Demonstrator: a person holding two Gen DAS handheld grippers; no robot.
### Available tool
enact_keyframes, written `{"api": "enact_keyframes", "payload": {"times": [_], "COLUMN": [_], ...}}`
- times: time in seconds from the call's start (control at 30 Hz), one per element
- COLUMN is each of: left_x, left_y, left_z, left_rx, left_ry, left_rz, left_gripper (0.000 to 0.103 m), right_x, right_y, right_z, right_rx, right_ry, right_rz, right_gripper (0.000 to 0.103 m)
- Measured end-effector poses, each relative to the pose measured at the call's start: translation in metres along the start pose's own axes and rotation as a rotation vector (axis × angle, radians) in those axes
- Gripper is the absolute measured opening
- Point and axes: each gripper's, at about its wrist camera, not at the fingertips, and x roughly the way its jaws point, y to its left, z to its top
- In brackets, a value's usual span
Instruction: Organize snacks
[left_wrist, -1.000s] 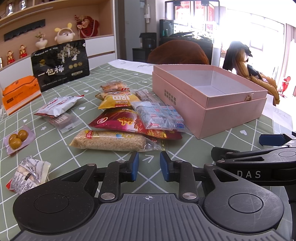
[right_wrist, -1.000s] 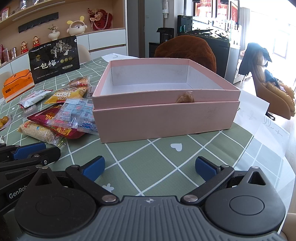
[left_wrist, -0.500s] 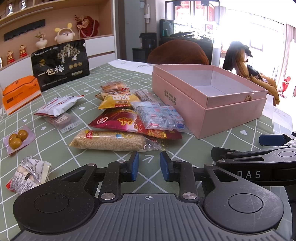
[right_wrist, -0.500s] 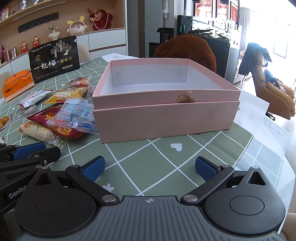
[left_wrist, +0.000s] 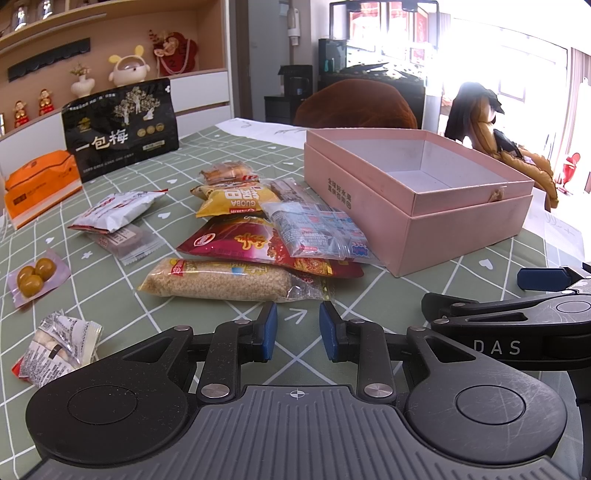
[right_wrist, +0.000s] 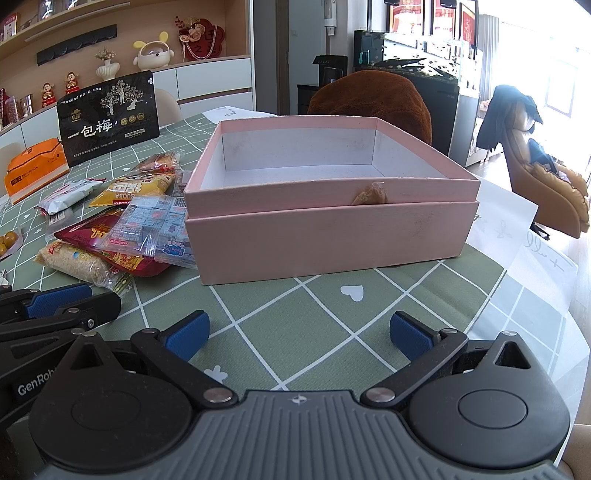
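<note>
An open, empty pink box (left_wrist: 436, 206) (right_wrist: 328, 229) stands on the green checked tablecloth. Left of it lie snack packets: a rice-cracker bar (left_wrist: 218, 282), a red packet (left_wrist: 255, 247), a clear blue-printed packet (left_wrist: 317, 229) (right_wrist: 151, 229) and a yellow Guoba packet (left_wrist: 232, 201). My left gripper (left_wrist: 297, 326) is empty, its jaws a narrow gap apart, just in front of the rice-cracker bar. My right gripper (right_wrist: 299, 334) is wide open and empty in front of the box.
More packets lie at the left: a white packet (left_wrist: 114, 210), yellow balls in a wrapper (left_wrist: 35, 277), a crumpled wrapper (left_wrist: 59, 343). A black bag (left_wrist: 122, 129) and an orange box (left_wrist: 37, 184) stand at the back. White paper (right_wrist: 517, 236) lies right of the box.
</note>
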Motion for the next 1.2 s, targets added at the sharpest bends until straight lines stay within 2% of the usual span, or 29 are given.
{"api": "enact_keyframes", "payload": {"times": [0.8, 0.87, 0.97, 1.03, 1.13, 1.2], "left_x": [-0.001, -0.002, -0.008, -0.019, -0.027, -0.023], "left_y": [-0.002, 0.003, 0.016, 0.032, 0.058, 0.084], "left_z": [0.000, 0.000, 0.008, 0.017, 0.035, 0.053], "left_rx": [0.000, -0.028, -0.058, -0.106, -0.120, -0.131], "left_ry": [0.000, 0.000, 0.058, 0.057, 0.045, 0.072], "left_rz": [0.000, -0.027, -0.063, -0.073, -0.023, 0.020], "left_gripper": [0.031, 0.029, 0.029, 0.030, 0.030, 0.030], "right_x": [0.001, 0.000, 0.001, 0.005, 0.010, 0.015], "right_y": [-0.001, -0.003, -0.002, -0.002, 0.002, 0.008], "right_z": [-0.001, 0.002, 0.012, 0.018, 0.026, 0.033], "right_rx": [0.003, -0.008, -0.002, 0.003, -0.010, -0.062], "right_ry": [0.000, 0.040, 0.142, 0.185, 0.239, 0.280], "right_rz": [0.002, 0.013, 0.002, -0.002, 0.007, 0.055], "right_gripper": [0.103, 0.103, 0.103, 0.103, 0.103, 0.102]}}
